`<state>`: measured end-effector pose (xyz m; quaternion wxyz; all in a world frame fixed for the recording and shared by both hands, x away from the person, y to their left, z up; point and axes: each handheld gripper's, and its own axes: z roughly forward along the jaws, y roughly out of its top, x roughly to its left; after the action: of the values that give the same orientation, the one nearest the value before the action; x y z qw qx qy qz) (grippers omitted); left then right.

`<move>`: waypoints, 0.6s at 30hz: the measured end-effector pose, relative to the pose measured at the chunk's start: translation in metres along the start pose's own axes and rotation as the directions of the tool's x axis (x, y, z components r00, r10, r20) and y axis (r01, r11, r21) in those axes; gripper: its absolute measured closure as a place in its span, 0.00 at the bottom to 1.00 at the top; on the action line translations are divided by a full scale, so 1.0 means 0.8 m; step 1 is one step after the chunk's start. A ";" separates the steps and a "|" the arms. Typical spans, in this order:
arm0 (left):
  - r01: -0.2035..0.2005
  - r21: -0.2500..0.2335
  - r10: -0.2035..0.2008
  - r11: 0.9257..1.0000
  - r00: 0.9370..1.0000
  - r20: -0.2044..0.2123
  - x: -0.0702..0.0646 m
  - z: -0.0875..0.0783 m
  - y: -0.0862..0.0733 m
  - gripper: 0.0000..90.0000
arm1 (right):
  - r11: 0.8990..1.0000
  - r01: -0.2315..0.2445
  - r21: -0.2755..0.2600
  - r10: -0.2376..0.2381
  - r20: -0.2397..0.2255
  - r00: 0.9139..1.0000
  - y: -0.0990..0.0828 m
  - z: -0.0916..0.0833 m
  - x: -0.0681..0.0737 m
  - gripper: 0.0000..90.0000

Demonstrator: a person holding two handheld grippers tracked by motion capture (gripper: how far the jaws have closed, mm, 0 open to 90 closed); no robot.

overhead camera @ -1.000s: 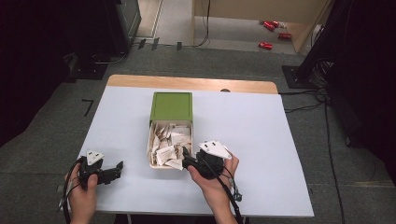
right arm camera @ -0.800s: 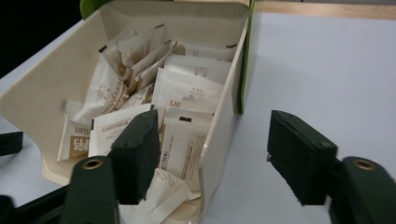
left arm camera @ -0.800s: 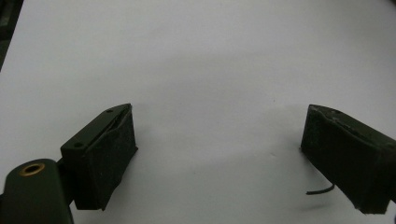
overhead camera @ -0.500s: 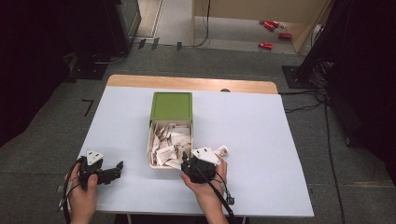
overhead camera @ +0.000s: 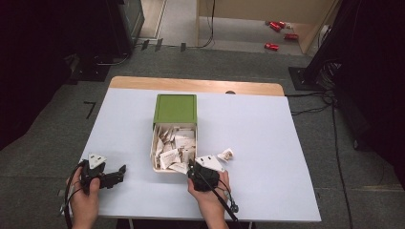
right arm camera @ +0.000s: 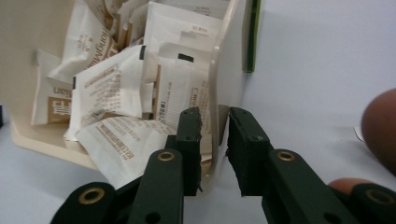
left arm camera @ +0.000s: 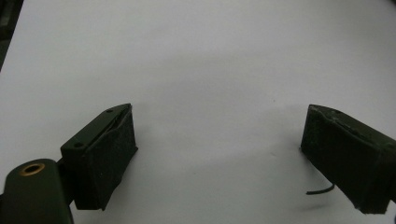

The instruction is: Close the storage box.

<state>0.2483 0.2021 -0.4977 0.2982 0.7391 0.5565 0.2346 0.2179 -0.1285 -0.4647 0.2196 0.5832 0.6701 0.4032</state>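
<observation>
A cream box (overhead camera: 154, 153) full of white sachets (overhead camera: 175, 143) stands mid-table, its green lid (overhead camera: 175, 109) lying behind it. My right gripper (overhead camera: 191, 167) sits at the box's near right corner. In the right gripper view its jaws (right arm camera: 215, 114) straddle the box's side wall (right arm camera: 223, 56), one inside by the sachets (right arm camera: 112, 84), one outside. They have just been closing, and a thin gap still shows beside the wall. My left gripper (overhead camera: 119, 172) rests at the near left, open and empty (left arm camera: 219, 154) over bare table.
One loose sachet (overhead camera: 225, 154) lies on the white tabletop (overhead camera: 267, 143) just right of the box and beyond my right hand. A wooden strip (overhead camera: 196, 85) edges the table's far side. Cables trail from both grippers toward the near edge.
My right gripper has dropped toward the table and shifted left to the box's corner, with its jaws drawn close together. The loose sachet now shows beside it. The left hand stayed put.
</observation>
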 end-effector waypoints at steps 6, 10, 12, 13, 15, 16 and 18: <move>0.000 0.000 0.000 1.000 1.000 0.000 0.000 0.000 0.000 0.12 | 1.000 -0.016 -0.011 0.016 0.015 1.000 -0.005 0.004 0.003 0.86; 0.000 0.000 0.000 1.000 1.000 0.000 0.000 0.000 0.000 0.12 | 0.999 -0.041 -0.029 0.042 0.025 0.999 -0.004 0.004 0.002 0.90; 0.000 0.000 0.000 1.000 1.000 0.000 0.000 0.000 0.000 0.12 | 0.999 -0.043 -0.029 0.044 0.031 0.999 -0.003 0.004 0.003 0.91; 0.000 -0.001 0.000 1.000 1.000 0.000 0.000 0.000 0.000 0.12 | 0.998 -0.050 -0.027 0.051 0.043 0.998 -0.003 0.003 0.005 0.92; 0.000 0.000 0.000 1.000 1.000 0.000 0.000 0.000 0.000 0.12 | 0.998 -0.059 -0.026 0.061 0.049 0.997 -0.002 0.003 0.006 0.92; 0.000 0.000 0.000 1.000 1.000 0.000 0.000 0.000 0.000 0.12 | 0.998 -0.059 -0.026 0.061 0.049 0.997 -0.002 0.003 0.006 0.92; 0.000 0.000 0.000 1.000 1.000 0.000 0.000 0.000 0.000 0.12 | 0.998 -0.059 -0.024 0.060 0.059 0.996 -0.001 0.003 0.007 0.93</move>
<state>0.2483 0.2022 -0.4977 0.2982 0.7393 0.5563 0.2346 0.2181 -0.1221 -0.4658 0.2338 0.6121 0.6412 0.3993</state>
